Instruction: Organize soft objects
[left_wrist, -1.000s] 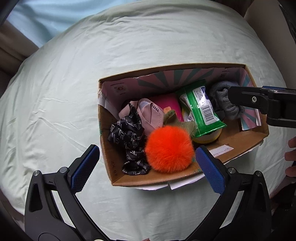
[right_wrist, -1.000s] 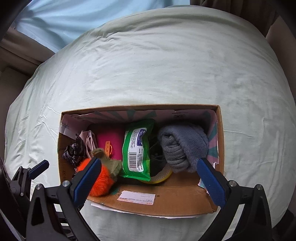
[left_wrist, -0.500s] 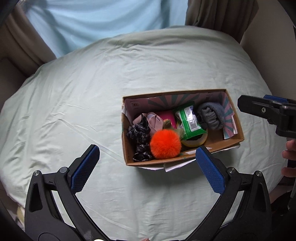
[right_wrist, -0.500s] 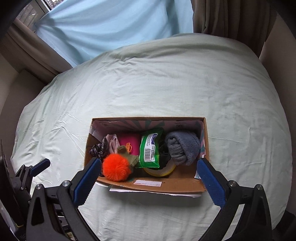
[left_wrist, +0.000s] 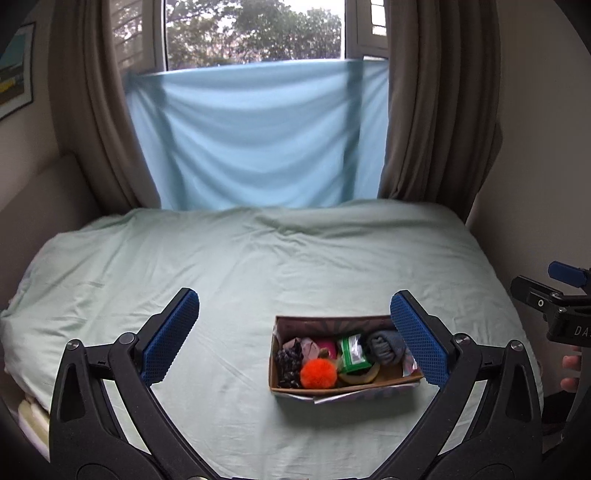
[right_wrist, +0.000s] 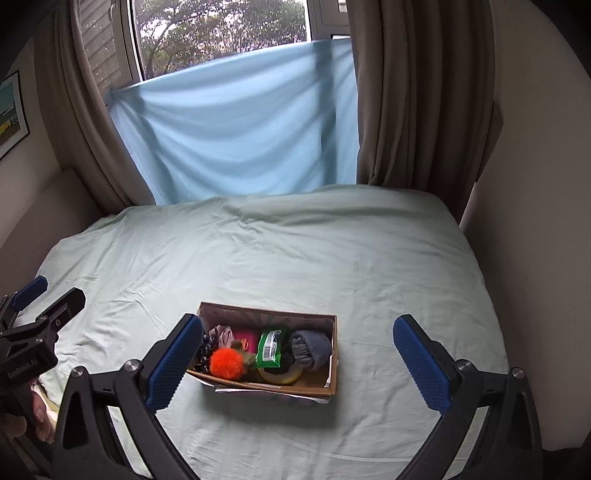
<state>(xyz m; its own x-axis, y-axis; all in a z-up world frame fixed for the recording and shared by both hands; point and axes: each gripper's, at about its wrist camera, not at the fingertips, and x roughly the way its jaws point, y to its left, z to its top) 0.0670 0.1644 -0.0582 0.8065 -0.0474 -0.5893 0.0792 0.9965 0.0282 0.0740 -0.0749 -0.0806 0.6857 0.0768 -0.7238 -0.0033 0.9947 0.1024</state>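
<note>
We hold both tongs up over the near edge of the bed (left_wrist: 258, 266), neither touching anything. Left tongs (left_wrist: 295, 336) are spread wide w/ nothing between the blue pads (left_wrist: 171, 334); right tongs (right_wrist: 301, 363) are spread just as wide, also w/ nothing between them. In the right wrist view the left tongs show at the far left edge, w/ a bit of the person's hand (right_wrist: 35, 410) on the grip.

The cardboard box (left_wrist: 345, 386) sits on the pale green sheet, toward the near right part of the bed, well apart from both tongs. Inside, packed close together: an orange pom-pom (left_wrist: 318, 373) at the near wall, a black patterned scrunchie (left_wrist: 290, 365) at the left end, a pinkish fabric piece (left_wrist: 308, 345) behind it, sth magenta (left_wrist: 328, 346) in the middle back, a green wipes pack (left_wrist: 352, 355) leaning right of centre, a grey rolled sock (left_wrist: 384, 347) at the right end, and a yellowish tape roll (left_wrist: 360, 376) partly under the pack. White paper sticks out from under the box's near side.

Bkgd: a light blue cloth (left_wrist: 251, 136) hangs across the lower window (left_wrist: 255, 31), brown curtains (left_wrist: 436, 99) either side, trees outside. A framed picture (left_wrist: 14, 70) hangs on the left wall.
</note>
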